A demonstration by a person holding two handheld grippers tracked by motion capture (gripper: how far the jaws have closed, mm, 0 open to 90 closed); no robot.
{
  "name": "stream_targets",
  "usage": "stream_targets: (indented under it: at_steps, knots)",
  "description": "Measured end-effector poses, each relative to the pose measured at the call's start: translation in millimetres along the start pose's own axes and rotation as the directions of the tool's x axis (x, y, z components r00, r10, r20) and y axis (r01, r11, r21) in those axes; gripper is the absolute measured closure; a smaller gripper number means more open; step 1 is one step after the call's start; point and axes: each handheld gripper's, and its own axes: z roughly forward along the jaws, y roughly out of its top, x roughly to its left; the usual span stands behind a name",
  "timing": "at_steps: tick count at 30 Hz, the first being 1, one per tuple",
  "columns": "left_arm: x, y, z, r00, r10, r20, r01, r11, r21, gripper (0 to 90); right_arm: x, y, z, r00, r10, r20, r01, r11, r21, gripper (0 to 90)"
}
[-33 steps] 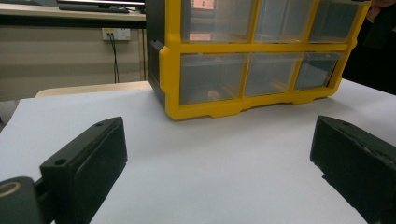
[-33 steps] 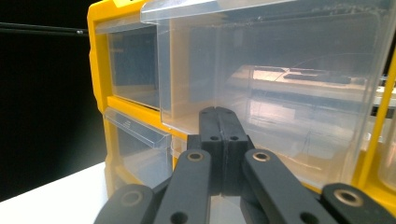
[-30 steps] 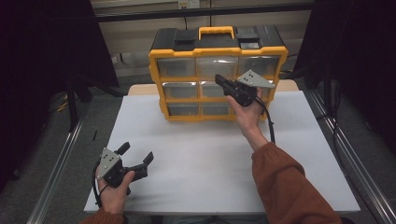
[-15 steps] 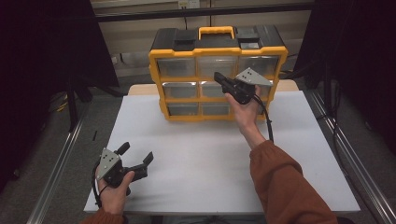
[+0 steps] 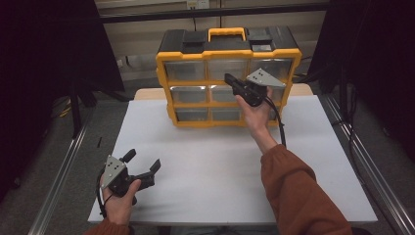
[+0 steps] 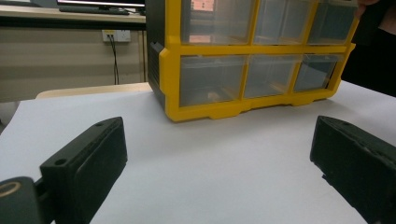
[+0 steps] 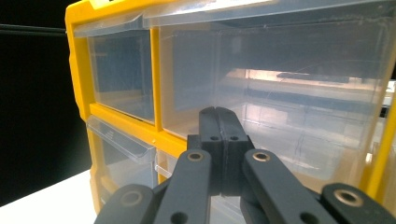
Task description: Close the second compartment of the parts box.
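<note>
- While the right gripper (image 5: 229, 78) is clenched on nothing, the yellow drawer cabinet (image 5: 195, 104) stands just ahead of its tips, which sit at a middle-row clear drawer (image 7: 289, 93).
- Well back from the cabinet, the left gripper (image 5: 144, 164) rests released, jaws spread wide over the white table (image 5: 205, 171).

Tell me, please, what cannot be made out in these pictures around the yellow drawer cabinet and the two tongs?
- High view: the right tongs cover part of the yellow plastic drawer cabinet.
- Right gripper view: whether the shut tips touch the clear middle drawer; too close.
- Left gripper view: the top row, cut by the edge.
</note>
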Motion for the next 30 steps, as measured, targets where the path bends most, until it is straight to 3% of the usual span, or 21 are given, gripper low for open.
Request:
stream_targets:
  at_steps: [2, 10, 17, 20, 21, 24, 28, 30]
  knots:
    - [1.6, 0.4, -1.0, 0.9998, 0.021, 0.003, -0.021, 0.9997, 0.012, 3.9, -0.1, 0.5, 0.8, 1.0, -0.002, 0.003, 0.002, 1.0, 0.003, 90.0]
    - [0.7, 0.7, -0.6, 0.9999, 0.014, 0.003, -0.014, 0.9999, 0.008, 3.9, 0.0, 2.4, 2.5, 0.9997, -0.012, 0.022, 0.012, 1.0, 0.022, 90.0]
    - [0.9, 1.3, 0.8, 1.0, -0.005, 0.006, 0.005, 1.0, 0.007, 3.9, 0.0, 1.3, 2.6, 0.9997, 0.013, 0.021, -0.014, 0.999, 0.048, 90.0]
    - [1.4, 0.8, 2.5, 0.9999, 0.008, 0.01, -0.008, 0.9999, 0.008, 4.0, -0.4, 0.8, 2.5, 0.9996, 0.021, 0.021, -0.022, 0.999, 0.044, 90.0]
    - [0.7, 0.6, 3.3, 0.9999, -0.007, 0.011, 0.007, 1.0, 0.005, 3.9, -1.1, 0.0, 2.2, 0.9994, 0.034, 0.012, -0.034, 0.999, 0.042, 90.0]
    - [1.0, 0.8, 4.1, 0.9999, 0.0, 0.011, 0.0, 1.0, 0.01, 4.0, -0.6, -2.4, 1.4, 0.9983, 0.059, -0.003, -0.058, 0.998, 0.033, 84.1]
    - [0.3, 0.5, 4.0, 0.9999, -0.013, 0.008, 0.013, 0.9999, 0.003, 3.9, 1.7, -3.8, -2.7, 0.9983, 0.057, -0.005, -0.057, 0.998, 0.024, 78.9]
    - [1.7, 0.7, 3.0, 0.9999, 0.005, 0.011, -0.005, 0.9999, 0.014, 4.0, 2.0, -3.8, -5.8, 0.9982, 0.059, -0.008, -0.059, 0.998, 0.019, 73.5]
